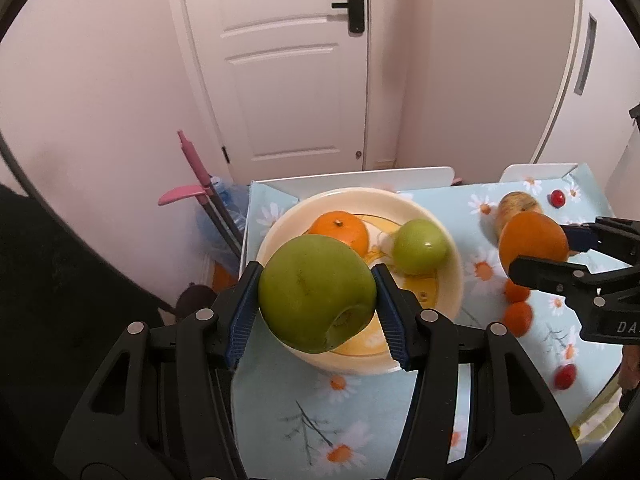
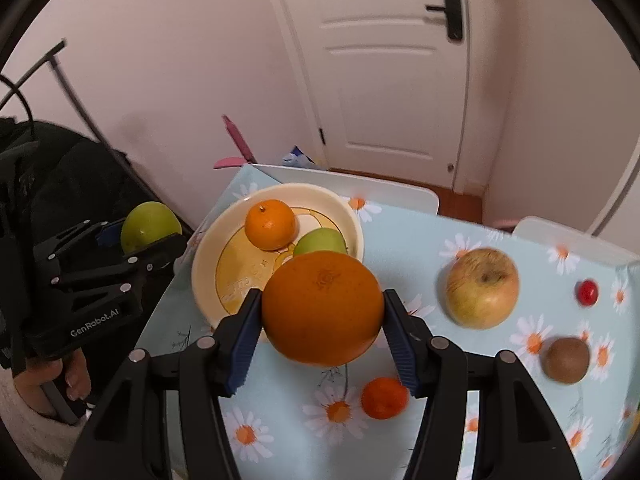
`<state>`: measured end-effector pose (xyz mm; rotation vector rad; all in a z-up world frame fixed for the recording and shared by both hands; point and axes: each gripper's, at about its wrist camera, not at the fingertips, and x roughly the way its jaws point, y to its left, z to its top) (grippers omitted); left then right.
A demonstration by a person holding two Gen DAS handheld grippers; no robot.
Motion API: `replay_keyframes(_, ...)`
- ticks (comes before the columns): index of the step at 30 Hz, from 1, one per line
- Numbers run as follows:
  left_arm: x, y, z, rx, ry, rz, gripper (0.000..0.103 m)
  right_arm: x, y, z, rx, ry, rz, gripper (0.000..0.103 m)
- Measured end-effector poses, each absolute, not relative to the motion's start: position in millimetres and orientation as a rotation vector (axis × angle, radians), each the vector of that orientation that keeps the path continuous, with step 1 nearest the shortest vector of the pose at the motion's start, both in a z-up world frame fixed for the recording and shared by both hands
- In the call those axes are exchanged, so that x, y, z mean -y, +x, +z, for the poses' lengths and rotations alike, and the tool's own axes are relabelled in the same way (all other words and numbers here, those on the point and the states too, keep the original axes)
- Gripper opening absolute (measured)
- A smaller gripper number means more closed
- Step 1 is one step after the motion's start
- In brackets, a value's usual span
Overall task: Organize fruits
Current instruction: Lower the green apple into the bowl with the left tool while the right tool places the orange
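My left gripper (image 1: 316, 304) is shut on a large green apple (image 1: 316, 294), held over the near rim of a cream bowl (image 1: 454, 268). A tangerine (image 1: 342, 230) and a smaller green apple (image 1: 418, 246) lie inside that bowl. My right gripper (image 2: 322, 320) is shut on a big orange (image 2: 322, 308), hanging above the table just right of the bowl (image 2: 204, 256). In the right wrist view the left gripper (image 2: 132, 240) shows at the left with its green apple (image 2: 148, 226). In the left wrist view the right gripper (image 1: 540, 250) holds the orange (image 1: 532, 240) at the right.
On the daisy-print tablecloth (image 2: 440, 232) lie a yellowish apple (image 2: 482, 286), a kiwi (image 2: 566, 360), a small tangerine (image 2: 384, 398) and a red cherry tomato (image 2: 586, 292). White chair backs (image 2: 360, 186) stand behind the table. A person's hand (image 2: 48, 380) grips the left handle. A white door (image 1: 288, 60) is behind.
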<state>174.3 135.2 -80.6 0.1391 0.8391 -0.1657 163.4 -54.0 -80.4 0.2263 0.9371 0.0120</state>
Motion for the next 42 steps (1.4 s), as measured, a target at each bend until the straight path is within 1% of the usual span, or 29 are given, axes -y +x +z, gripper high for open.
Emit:
replay_keyframes(12,-144,211,-129,-0.892,0.147,-0.168,0.06,48,183,-112,-0.989,0.263,-0.026,0.055)
replay_keyframes(20,-142,220,-144,-0.925,0.162,-0.178,0.06,57,187,-123,-1.0,0.282,-0.019,0.055)
replay_keyframes(21,-142,220,-143,-0.921,0.16,-0.184,0.064,58,188,-124,-0.999,0.284,-0.019,0.055)
replay_keyframes(22,-142,219,-141,-0.912,0.157,-0.189,0.072,58,187,-124,-0.999,0.286,-0.019,0.055)
replay_keyframes(23,-142,219,-139,-0.9,0.155,-0.189,0.095,59,187,-124,-0.998,0.287,-0.02,0.055)
replay_keyframes(24,-142,217,-135,-0.878,0.154,-0.184,0.103,59,187,-123,-0.998,0.288,-0.02,0.055)
replay_keyframes(26,-143,212,-127,-0.844,0.154,-0.187,0.103,60,186,-121,-0.996,0.285,-0.019,0.055)
replay_keyframes(42,-159,169,-103,-0.874,0.101,-0.128,0.103,49,191,-107,-0.994,0.206,0.048,0.055)
